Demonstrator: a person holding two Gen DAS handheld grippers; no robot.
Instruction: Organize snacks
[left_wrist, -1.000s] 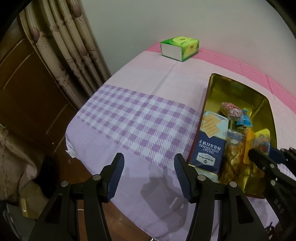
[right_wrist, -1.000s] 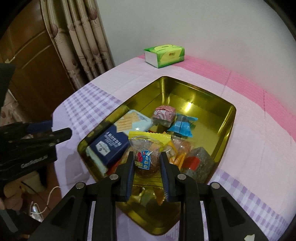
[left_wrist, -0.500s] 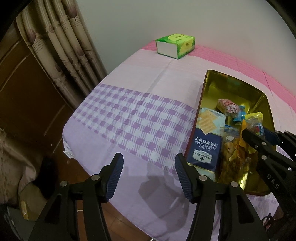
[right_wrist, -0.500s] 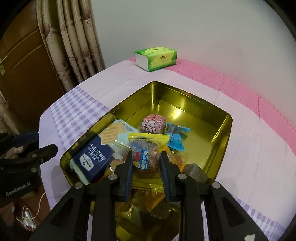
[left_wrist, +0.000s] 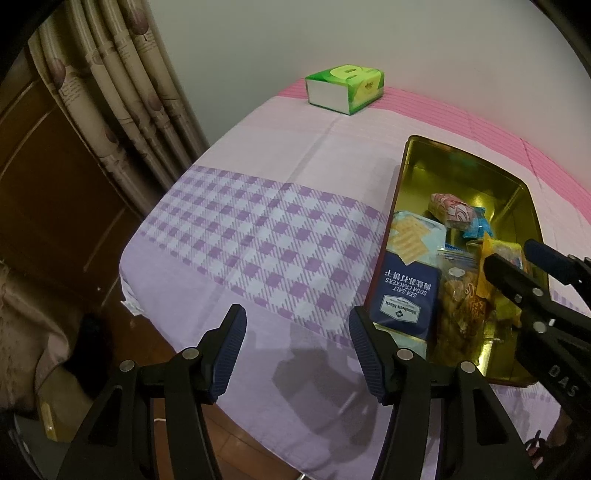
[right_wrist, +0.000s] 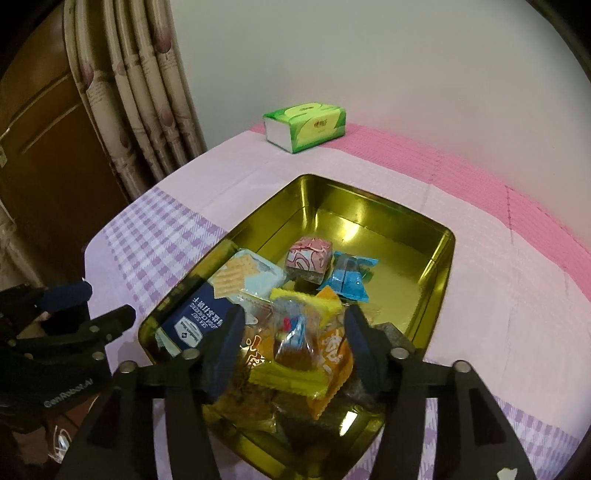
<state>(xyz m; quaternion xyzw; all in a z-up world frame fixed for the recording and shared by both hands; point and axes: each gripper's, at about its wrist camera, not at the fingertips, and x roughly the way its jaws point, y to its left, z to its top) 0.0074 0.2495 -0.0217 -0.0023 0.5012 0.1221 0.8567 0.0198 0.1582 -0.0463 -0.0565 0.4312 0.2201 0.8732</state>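
A gold tin (right_wrist: 439, 258) (left_wrist: 406, 173) on the table holds several snacks: a blue soda cracker box (right_wrist: 199, 321) (left_wrist: 406, 295), a pink wrapped cake (right_wrist: 308, 256), a blue packet (right_wrist: 349, 278). A clear yellow-edged snack packet (right_wrist: 295, 339) lies on top of the pile at the tin's near end. My right gripper (right_wrist: 291, 347) is open, its jaws on either side of that packet and apart from it. My left gripper (left_wrist: 295, 350) is open and empty above the checked cloth, left of the tin.
A green tissue box (left_wrist: 345, 88) (right_wrist: 304, 125) stands at the table's far edge by the wall. Curtains (left_wrist: 122, 92) and a wooden door are to the left. The table's near left corner drops off below my left gripper.
My right gripper has opened and let go of the yellow-edged packet, which now lies on the snacks in the tin. My left gripper stayed open and shifted slightly.
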